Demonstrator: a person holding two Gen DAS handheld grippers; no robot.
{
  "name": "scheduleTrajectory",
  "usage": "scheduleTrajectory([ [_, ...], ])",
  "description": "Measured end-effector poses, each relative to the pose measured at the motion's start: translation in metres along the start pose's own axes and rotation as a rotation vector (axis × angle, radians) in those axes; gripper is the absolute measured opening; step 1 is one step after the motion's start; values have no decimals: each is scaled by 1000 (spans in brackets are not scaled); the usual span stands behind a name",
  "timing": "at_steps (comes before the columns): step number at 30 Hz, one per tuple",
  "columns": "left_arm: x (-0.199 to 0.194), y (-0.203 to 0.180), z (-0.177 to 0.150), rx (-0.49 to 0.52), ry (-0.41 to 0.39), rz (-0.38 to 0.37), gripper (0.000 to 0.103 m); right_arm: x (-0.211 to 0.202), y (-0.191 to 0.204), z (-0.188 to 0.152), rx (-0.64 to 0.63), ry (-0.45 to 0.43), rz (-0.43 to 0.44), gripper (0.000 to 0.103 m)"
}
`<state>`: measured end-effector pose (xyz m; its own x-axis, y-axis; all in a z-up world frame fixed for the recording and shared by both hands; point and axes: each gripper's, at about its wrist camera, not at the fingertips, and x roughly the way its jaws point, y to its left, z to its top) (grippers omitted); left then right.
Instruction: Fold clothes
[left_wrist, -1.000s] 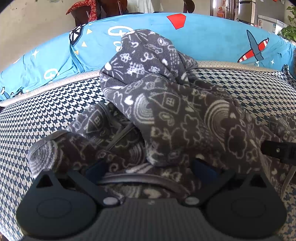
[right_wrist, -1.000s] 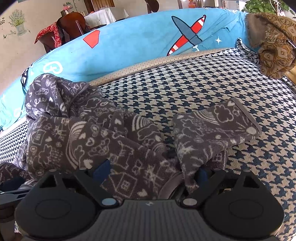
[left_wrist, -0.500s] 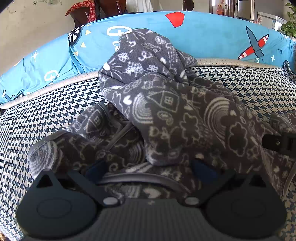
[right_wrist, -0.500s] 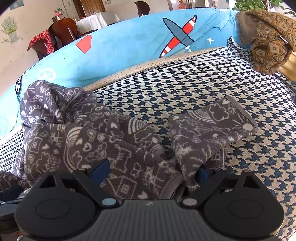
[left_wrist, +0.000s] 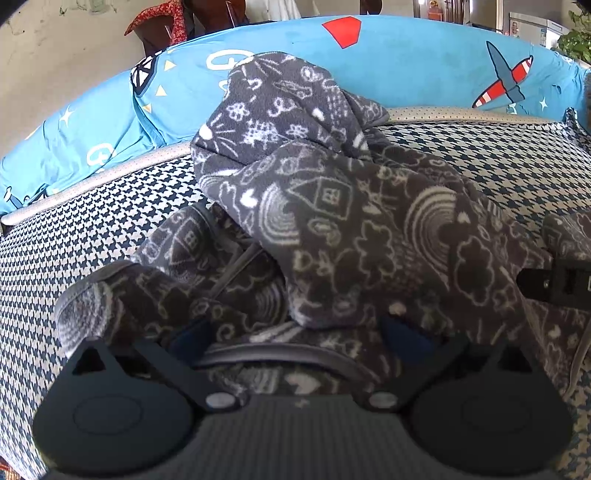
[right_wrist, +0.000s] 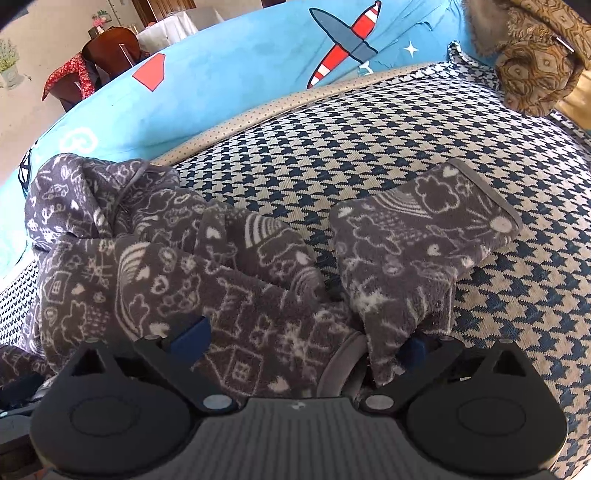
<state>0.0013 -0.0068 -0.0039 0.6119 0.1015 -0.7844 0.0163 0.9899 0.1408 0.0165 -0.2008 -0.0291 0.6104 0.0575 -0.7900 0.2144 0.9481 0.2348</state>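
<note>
Here, a gray fleece top (left_wrist: 332, 221) with white doodles of houses, clouds and rainbows lies in a bumpy heap on a bed with a blue-and-cream checked cover (left_wrist: 55, 258). The heap sits near the far edge of the bed, and its top end leans up against a long bright blue cushion (left_wrist: 406, 74) that runs along that edge. The cushion has a red shape and a little plane on it.

The left gripper (left_wrist: 295, 339) is spread wide. Its two blue pads sit far apart, with fleece bunched between them and over them, so most of each pad is hidden. A gray-edged cuff (left_wrist: 85, 295) of the top pokes out by the left pad.

The right gripper (right_wrist: 299, 339) is also spread wide. One blue pad (right_wrist: 192, 332) shows clearly on top of the fleece. The other pad is almost hidden under a fold. A sleeve end (right_wrist: 424, 221) with a gray band sticks out over the checked cover toward the right edge of the bed.

In the left wrist view a black part at the right edge is cut off, so it is hard to tell what it is. A brown patterned cloth (right_wrist: 535, 55) sits at the far right corner of the bed, partly cut off too. No boxes or baskets show in either view.
</note>
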Motion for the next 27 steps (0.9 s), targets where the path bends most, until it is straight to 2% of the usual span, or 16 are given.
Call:
scheduleTrajectory([
  [18,0,-5,-3,20,-18,43,103,4,4,0,-45,17,-24,103],
  [27,-15,1,-2,2,-34,20,103,-3,5,0,-63,12,-17,103],
])
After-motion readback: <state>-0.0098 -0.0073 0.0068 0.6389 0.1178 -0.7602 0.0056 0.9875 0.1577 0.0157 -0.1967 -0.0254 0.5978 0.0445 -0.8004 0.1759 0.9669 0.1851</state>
